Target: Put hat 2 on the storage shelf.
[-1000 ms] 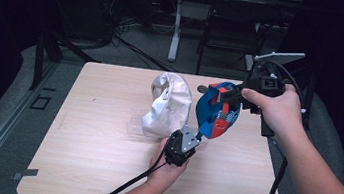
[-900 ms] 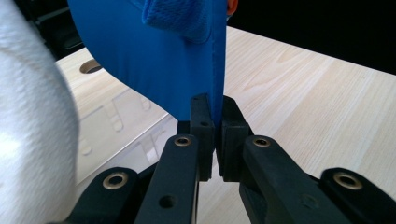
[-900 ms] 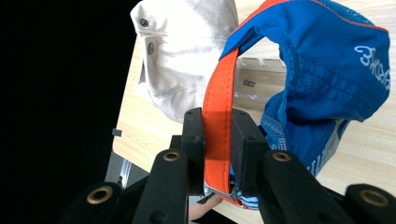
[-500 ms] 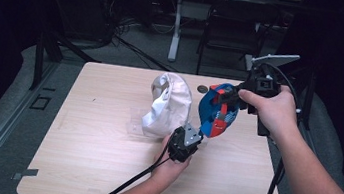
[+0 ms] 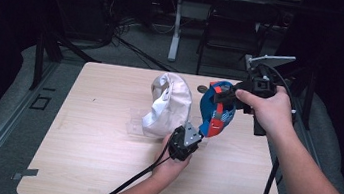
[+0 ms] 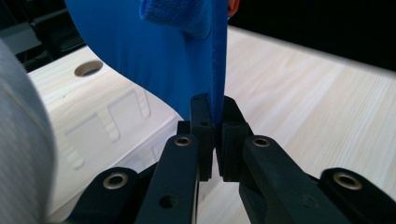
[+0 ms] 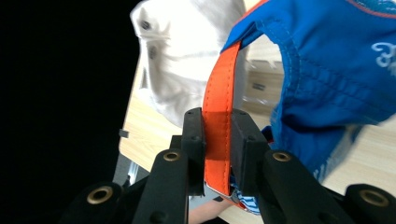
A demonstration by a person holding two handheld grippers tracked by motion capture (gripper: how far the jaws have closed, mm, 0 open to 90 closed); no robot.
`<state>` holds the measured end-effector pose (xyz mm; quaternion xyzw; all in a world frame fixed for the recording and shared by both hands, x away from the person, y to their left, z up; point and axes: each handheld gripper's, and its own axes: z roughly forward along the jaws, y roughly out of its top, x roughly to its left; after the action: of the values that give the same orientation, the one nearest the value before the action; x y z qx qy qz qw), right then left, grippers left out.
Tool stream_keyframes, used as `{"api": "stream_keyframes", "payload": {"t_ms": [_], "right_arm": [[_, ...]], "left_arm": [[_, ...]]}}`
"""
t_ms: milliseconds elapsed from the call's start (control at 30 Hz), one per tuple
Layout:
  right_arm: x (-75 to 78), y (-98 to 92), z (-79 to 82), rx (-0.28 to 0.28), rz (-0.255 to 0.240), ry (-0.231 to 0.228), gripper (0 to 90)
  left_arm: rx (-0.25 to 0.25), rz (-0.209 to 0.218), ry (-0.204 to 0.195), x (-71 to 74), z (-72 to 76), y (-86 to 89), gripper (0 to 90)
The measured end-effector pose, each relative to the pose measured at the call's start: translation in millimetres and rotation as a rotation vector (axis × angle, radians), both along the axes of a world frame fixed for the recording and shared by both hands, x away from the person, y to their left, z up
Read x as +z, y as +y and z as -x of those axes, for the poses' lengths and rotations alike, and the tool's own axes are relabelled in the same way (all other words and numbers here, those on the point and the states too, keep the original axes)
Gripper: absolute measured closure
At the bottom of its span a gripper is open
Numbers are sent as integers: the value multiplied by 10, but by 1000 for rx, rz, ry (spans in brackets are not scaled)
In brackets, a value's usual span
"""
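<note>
A blue cap (image 5: 216, 108) with an orange strap hangs above the middle of the table, held between both grippers. My left gripper (image 5: 200, 133) is shut on the lower edge of the cap's blue brim (image 6: 187, 70), whose thin edge sits pinched between the pads. My right gripper (image 5: 223, 96), up at the right, is shut on the cap's orange back strap (image 7: 219, 116). A white cap (image 5: 169, 104) stands on a clear plastic stand just left of the blue one, and appears again (image 7: 187, 51) behind the strap.
The pale wooden table (image 5: 100, 168) has a clear plastic stand (image 6: 116, 121) lying on it under the caps. A small round hole (image 6: 88, 68) is in the tabletop behind them. Dark floor, cables and table legs lie beyond the far edge.
</note>
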<state>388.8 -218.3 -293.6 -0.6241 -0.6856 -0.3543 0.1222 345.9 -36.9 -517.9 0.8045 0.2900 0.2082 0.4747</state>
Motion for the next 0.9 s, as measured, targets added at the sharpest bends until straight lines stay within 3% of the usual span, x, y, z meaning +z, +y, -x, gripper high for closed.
{"api": "stream_keyframes", "payload": {"t_ms": [167, 200, 433, 533, 567, 667, 767, 833, 900], "right_arm": [[-6, 24, -29, 0, 23, -4, 774], [-24, 27, -39, 1, 27, 3, 774], [-144, -8, -98, -20, 27, 26, 774], [-197, -21, -122, -27, 66, 24, 774], [-223, -20, -127, -34, 80, 18, 773], [-299, -33, -140, -28, 80, 34, 772], [-357, -43, -147, -31, 84, 38, 772], [-373, -41, -138, -37, 81, 33, 770], [-368, -44, -129, -39, 90, 28, 768]], "left_arm": [[27, -69, 29, -34, -44, -54, 873], [38, -78, 53, -44, -43, -54, 873], [72, -112, 109, -104, -33, -87, 871], [74, -148, 128, -157, -62, -113, 871], [77, -142, 135, -162, -60, -117, 872], [77, -157, 136, -160, -57, -125, 872], [81, -171, 112, -160, -33, -114, 866], [93, -156, 74, -148, 15, -92, 766], [81, -129, 75, -125, 60, -60, 696]]}}
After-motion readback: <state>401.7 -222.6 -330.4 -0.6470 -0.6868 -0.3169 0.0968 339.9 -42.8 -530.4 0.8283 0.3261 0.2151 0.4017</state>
